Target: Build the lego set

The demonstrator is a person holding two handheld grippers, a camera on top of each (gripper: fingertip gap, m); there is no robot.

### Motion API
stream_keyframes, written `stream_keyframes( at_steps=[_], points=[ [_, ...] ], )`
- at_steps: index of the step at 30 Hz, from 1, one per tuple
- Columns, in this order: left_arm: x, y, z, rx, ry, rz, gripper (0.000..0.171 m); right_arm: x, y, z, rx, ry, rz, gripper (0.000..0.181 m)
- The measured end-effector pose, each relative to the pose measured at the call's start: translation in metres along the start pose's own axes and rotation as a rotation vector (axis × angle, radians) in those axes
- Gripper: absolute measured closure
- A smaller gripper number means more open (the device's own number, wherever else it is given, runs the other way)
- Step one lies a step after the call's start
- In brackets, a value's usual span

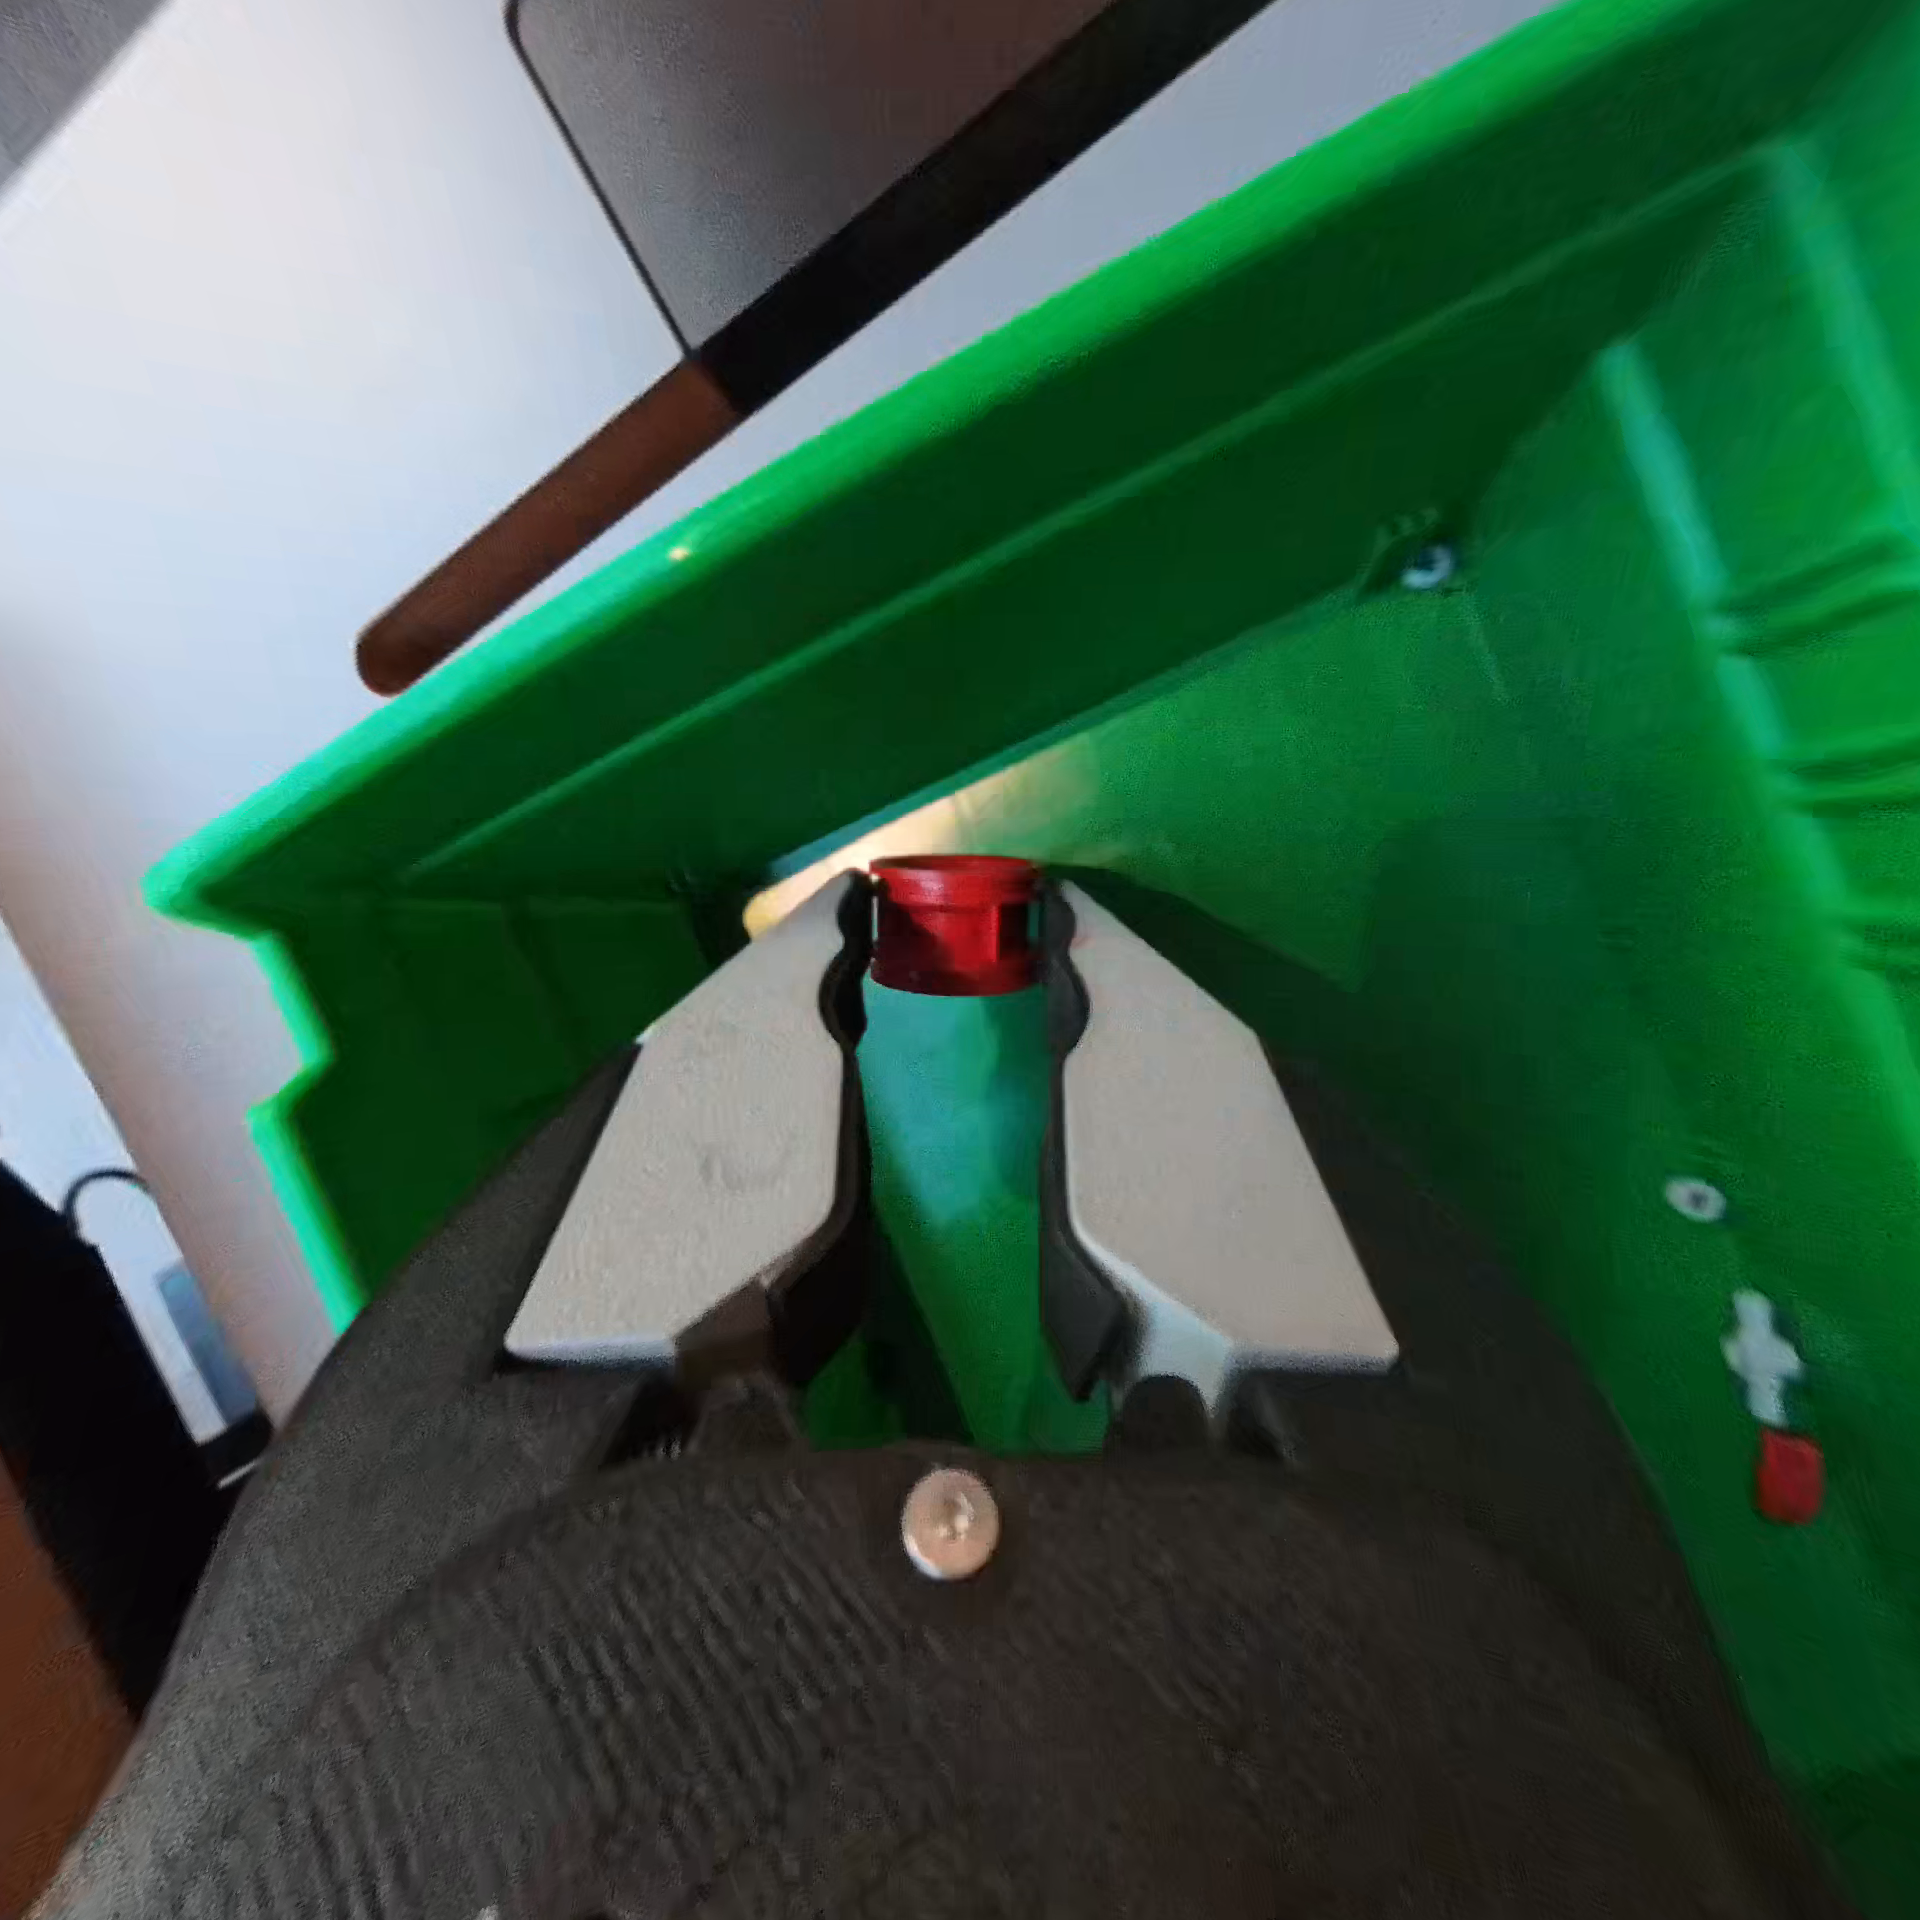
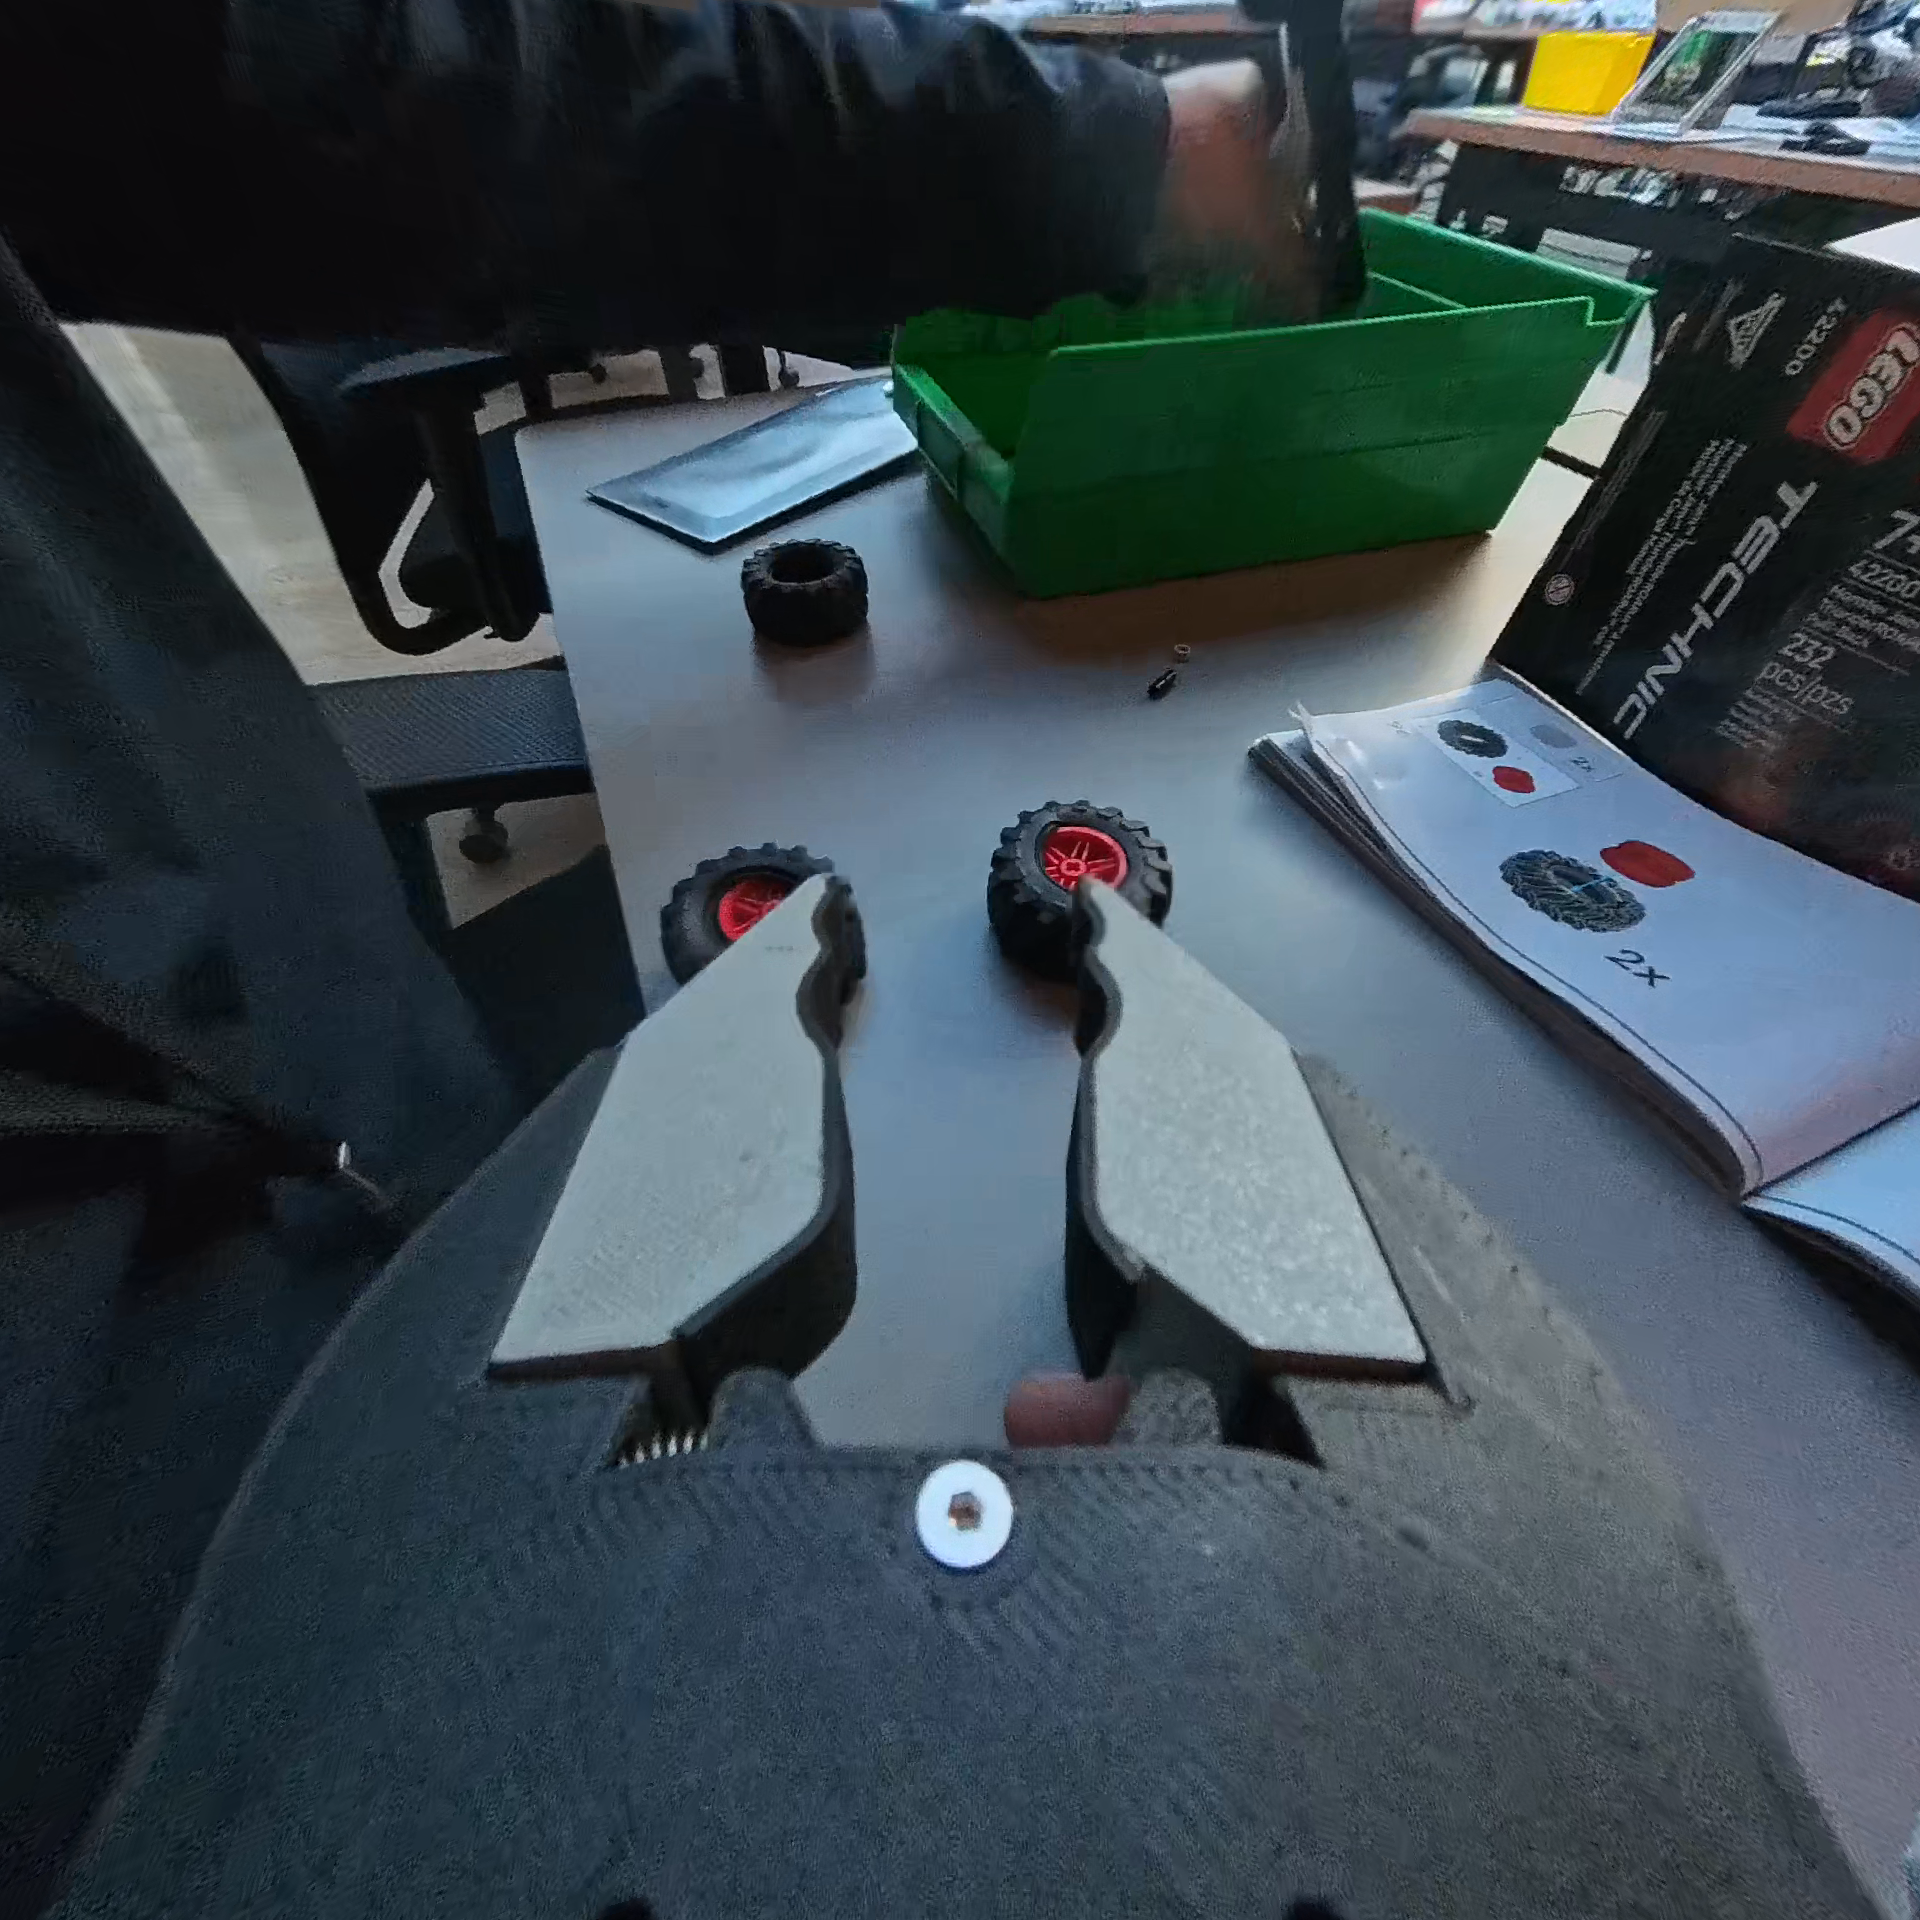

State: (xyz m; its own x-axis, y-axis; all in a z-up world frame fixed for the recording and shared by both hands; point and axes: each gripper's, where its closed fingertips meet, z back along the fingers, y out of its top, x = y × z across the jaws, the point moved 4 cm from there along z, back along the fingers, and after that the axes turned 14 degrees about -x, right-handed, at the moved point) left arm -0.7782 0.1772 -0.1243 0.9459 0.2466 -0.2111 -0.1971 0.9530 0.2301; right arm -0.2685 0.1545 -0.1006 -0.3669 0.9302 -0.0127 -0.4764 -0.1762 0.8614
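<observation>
My left gripper (image 1: pixel 954 914) is shut on a red wheel hub (image 1: pixel 954 925) and holds it inside the green bin (image 1: pixel 1247 644). In the right wrist view a dark-sleeved arm (image 2: pixel 623 156) reaches into that bin (image 2: pixel 1247 447). My right gripper (image 2: pixel 954 904) is open and empty, low over the grey table (image 2: pixel 956 727). Two black tyres with red hubs stand just past its tips, one on the left (image 2: pixel 743 899) and one on the right (image 2: pixel 1081 862). A bare black tyre (image 2: pixel 803 590) lies farther back.
An open instruction booklet (image 2: pixel 1621 914) and a black set box (image 2: pixel 1766 540) are on the right. A dark flat sheet (image 2: pixel 758 462) lies left of the bin. Two tiny dark pieces (image 2: pixel 1169 670) lie mid-table. Small loose parts (image 1: pixel 1782 1455) sit in the bin. An office chair (image 2: pixel 447 582) stands left.
</observation>
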Motion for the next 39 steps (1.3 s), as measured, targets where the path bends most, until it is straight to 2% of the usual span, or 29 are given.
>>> stream_keyframes(
  at_steps=[3,5,7,9,11,13,15,17,21,26,31,35,37,39],
  points=[
    [0.045,-0.02,0.071,0.241,-0.019,-0.166,0.142,-0.012,-0.003,0.004,-0.02,0.048,0.014,0.14],
    [0.1,-0.055,0.121,0.406,-0.125,-0.293,0.142,-0.019,0.0,0.006,-0.022,0.071,0.025,0.139],
    [0.164,-0.101,0.154,0.522,-0.249,-0.373,0.143,-0.029,0.006,0.007,-0.009,0.11,0.027,0.136],
    [0.225,-0.141,0.168,0.628,-0.339,-0.4,0.143,-0.039,0.014,0.005,0.006,0.16,0.016,0.134],
    [0.273,-0.17,0.161,0.698,-0.394,-0.372,0.143,-0.048,0.019,-0.002,-0.02,0.218,0.003,0.133],
    [0.303,-0.191,0.149,0.726,-0.423,-0.353,0.142,-0.055,0.024,-0.011,-0.066,0.266,-0.005,0.138],
    [0.319,-0.205,0.14,0.748,-0.43,-0.354,0.143,-0.054,0.029,-0.02,-0.128,0.24,0.005,0.146],
    [0.328,-0.219,0.122,0.647,-0.391,-0.389,0.143,-0.047,0.034,-0.029,-0.197,0.186,0.028,0.156],
    [0.331,-0.242,0.093,0.453,-0.235,-0.493,0.141,-0.045,0.038,-0.052,-0.334,0.189,0.039,0.148],
    [0.324,-0.249,0.092,0.446,-0.285,-0.402,0.139,-0.051,0.041,-0.079,-0.364,0.187,0.054,0.147],
    [0.313,-0.257,0.096,0.426,-0.237,-0.42,0.11,-0.058,0.038,-0.094,-0.41,0.186,0.085,0.146],
    [0.291,-0.271,0.119,0.457,-0.242,-0.393,0.115,-0.048,0.035,-0.076,-0.406,0.086,0.1,0.145],
    [0.261,-0.272,0.13,0.482,-0.16,-0.312,0.121,-0.035,0.032,-0.054,-0.357,0.012,0.075,0.142],
    [0.235,-0.271,0.13,0.469,-0.074,-0.255,0.124,-0.023,0.026,-0.029,-0.297,-0.019,0.015,0.131]
  ],
)
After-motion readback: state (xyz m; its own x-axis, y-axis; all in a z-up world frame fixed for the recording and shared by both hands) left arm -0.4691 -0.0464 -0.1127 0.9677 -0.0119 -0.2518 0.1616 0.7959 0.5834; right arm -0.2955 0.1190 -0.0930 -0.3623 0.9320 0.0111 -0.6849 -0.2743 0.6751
